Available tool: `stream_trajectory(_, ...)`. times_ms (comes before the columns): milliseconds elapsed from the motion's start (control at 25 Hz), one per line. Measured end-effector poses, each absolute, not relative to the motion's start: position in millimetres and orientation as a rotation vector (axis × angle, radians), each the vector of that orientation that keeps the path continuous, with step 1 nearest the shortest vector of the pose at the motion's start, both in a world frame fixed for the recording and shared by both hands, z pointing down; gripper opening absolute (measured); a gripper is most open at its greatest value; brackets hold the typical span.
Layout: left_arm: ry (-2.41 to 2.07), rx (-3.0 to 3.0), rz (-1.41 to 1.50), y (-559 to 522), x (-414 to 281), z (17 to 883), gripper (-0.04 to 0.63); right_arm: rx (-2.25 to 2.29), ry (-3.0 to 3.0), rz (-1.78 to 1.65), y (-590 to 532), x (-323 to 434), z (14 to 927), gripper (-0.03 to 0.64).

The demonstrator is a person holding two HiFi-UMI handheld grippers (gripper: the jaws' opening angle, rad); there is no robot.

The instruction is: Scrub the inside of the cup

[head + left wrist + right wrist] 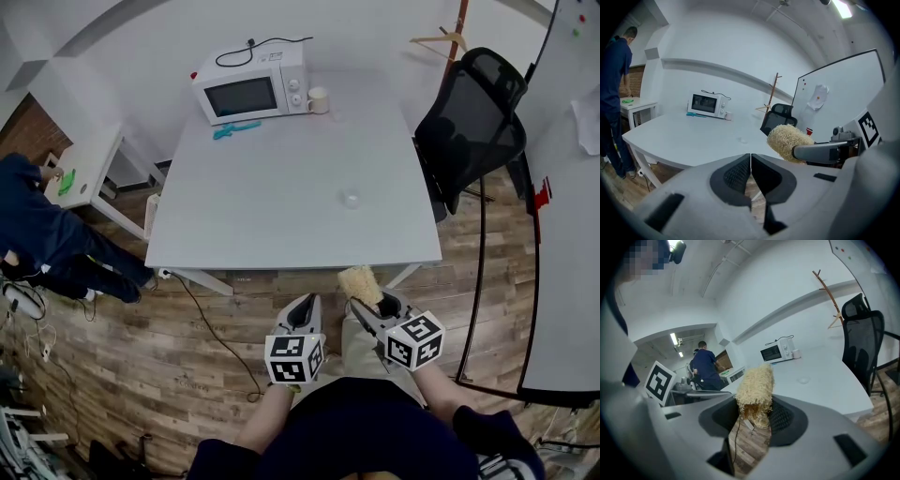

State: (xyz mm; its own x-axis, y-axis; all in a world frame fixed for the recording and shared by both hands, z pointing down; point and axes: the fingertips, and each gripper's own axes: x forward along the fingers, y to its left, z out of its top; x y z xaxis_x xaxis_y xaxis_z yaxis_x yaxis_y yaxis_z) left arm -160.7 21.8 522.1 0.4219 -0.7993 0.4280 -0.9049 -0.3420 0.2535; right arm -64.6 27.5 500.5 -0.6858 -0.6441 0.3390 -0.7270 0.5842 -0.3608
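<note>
Room: wooden floor [141,356], with a white table [281,187] in the middle and a black chair [473,122] at its right side.
Far end of table: a microwave [248,89], with the cup [319,99] upright just beside it on the right — well apart from both grippers.
Left gripper [305,305]: over the floor, near the front table edge; jaws closed together, nothing between them.
Right gripper [373,309]: beside the left one; jaws clamped on a pale fibrous scrubber [360,284] — its top sticks out past the fingertips.
Person [37,234]: in dark blue, at the far left.
</note>
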Motion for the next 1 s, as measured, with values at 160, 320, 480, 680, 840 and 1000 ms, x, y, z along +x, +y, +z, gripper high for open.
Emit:
stream_trajectory(160, -1.449, 2.235, 0.303, 25, -161, 518, 0.021, 1.150, -2.650, 0.735, 32, -66, 499, 0.176)
stream_trajectory(320, -1.449, 2.234, 0.293, 29, -160, 517, 0.021, 1.138, -2.665, 0.735, 36, -66, 496, 0.176)
stream_trajectory(480, -1.447, 2.233, 0.286, 31, -160, 518, 0.021, 1.141, -2.667, 0.746, 39, -65, 497, 0.176)
stream_trajectory(680, -1.441, 2.235, 0.277, 32, -158, 516, 0.021, 1.154, -2.664, 0.746, 40, -62, 495, 0.176)
stream_trajectory(840, -1.438, 2.238, 0.267, 33, -156, 516, 0.021, 1.155, -2.665, 0.737, 41, -62, 495, 0.177)
stream_trajectory(1000, -1.438, 2.239, 0.255, 34, -156, 515, 0.021, 1.158, -2.671, 0.737, 42, -62, 494, 0.176)
